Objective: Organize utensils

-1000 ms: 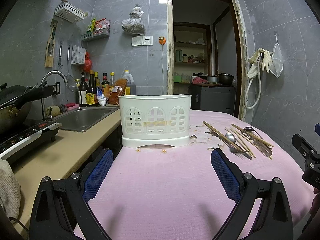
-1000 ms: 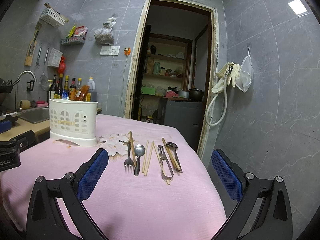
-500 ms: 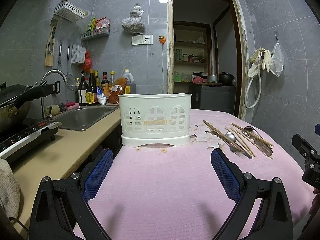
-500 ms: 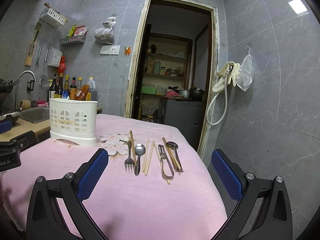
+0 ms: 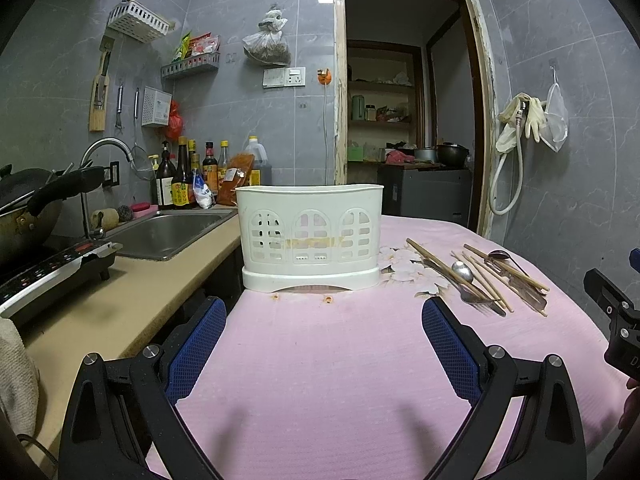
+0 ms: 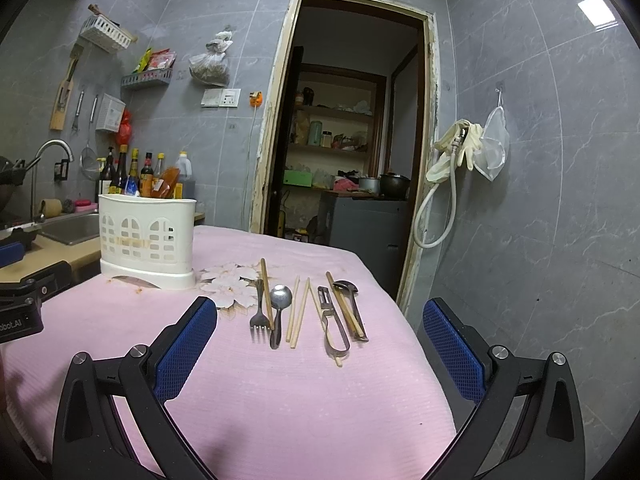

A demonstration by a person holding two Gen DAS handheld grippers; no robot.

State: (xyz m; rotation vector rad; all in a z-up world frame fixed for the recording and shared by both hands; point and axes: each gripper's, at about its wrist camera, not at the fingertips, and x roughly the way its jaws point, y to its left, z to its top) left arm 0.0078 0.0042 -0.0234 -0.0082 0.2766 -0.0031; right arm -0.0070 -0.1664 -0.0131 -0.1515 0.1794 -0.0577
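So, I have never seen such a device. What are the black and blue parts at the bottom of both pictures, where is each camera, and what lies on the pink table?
These are two hand-held grippers, one in each of a person's hands; there is no robot arm. Each carries a wide-angle camera that looks forward along its jaws, so the black arms with blue pads at the bottom are the tool itself.

One picture comes from the left gripper, which faces a white utensil holder. The other comes from the right gripper, which faces the loose utensils.

On the pink tablecloth lie a fork, a spoon, several wooden chopsticks, a peeler and a dark ladle-like utensil. A sink and bottles stand on the left.

Both jaws are wide open and hold nothing.
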